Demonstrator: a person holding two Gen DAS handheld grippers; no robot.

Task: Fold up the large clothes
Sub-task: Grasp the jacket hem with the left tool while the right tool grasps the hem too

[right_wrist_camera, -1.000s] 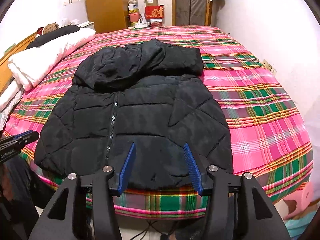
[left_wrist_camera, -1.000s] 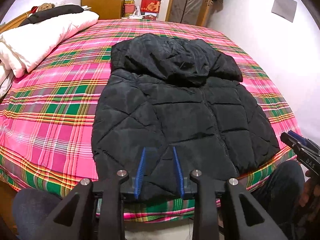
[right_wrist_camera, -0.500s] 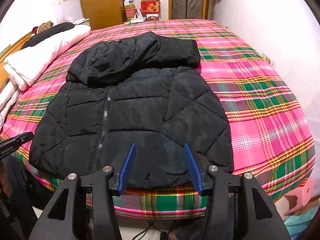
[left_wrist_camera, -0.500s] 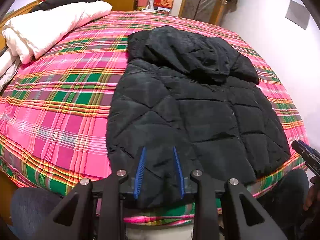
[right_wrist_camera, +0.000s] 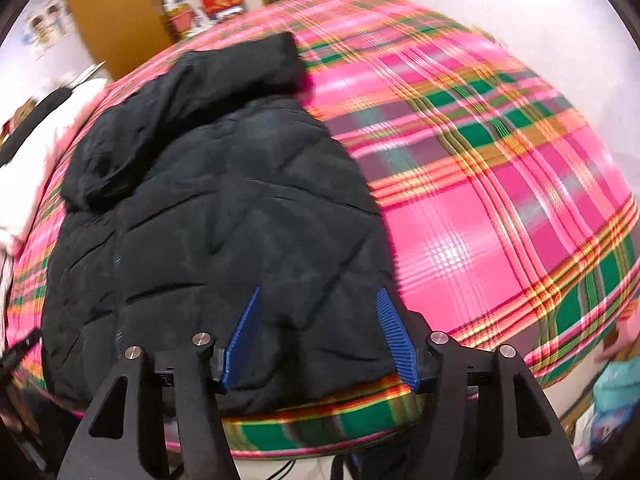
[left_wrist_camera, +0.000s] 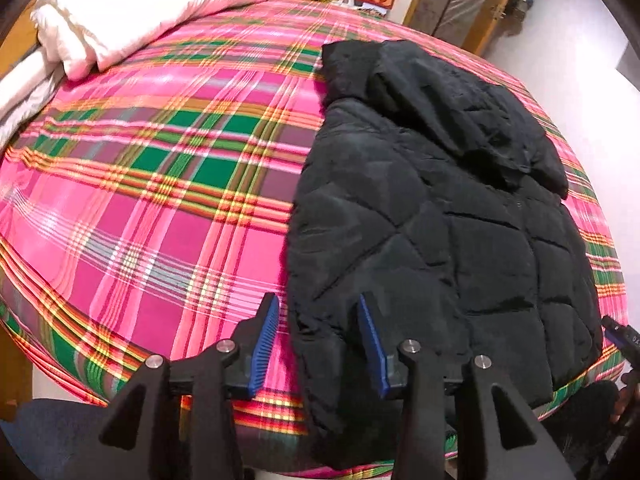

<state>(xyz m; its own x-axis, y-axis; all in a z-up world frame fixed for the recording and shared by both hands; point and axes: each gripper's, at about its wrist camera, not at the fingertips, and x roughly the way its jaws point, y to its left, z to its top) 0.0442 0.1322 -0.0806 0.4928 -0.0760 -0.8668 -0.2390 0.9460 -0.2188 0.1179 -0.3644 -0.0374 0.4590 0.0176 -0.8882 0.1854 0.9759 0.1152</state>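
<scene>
Both grippers, left (left_wrist_camera: 318, 340) and right (right_wrist_camera: 318, 338), hover over the black jacket's (left_wrist_camera: 440, 240) hem corners (jaws opening, pinching nothing) on the bed (left_wrist_camera: 160, 200).

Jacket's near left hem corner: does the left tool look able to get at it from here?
Probably yes. The left tool is opening right over that corner of the black jacket, its pads astride the edge, and nothing lies between them on the plaid bed cover.

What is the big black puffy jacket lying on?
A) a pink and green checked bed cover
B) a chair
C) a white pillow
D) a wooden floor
A: the black puffy jacket lies spread flat on the pink and green checked bed cover, with the white bedding well off at the far corner.
</scene>
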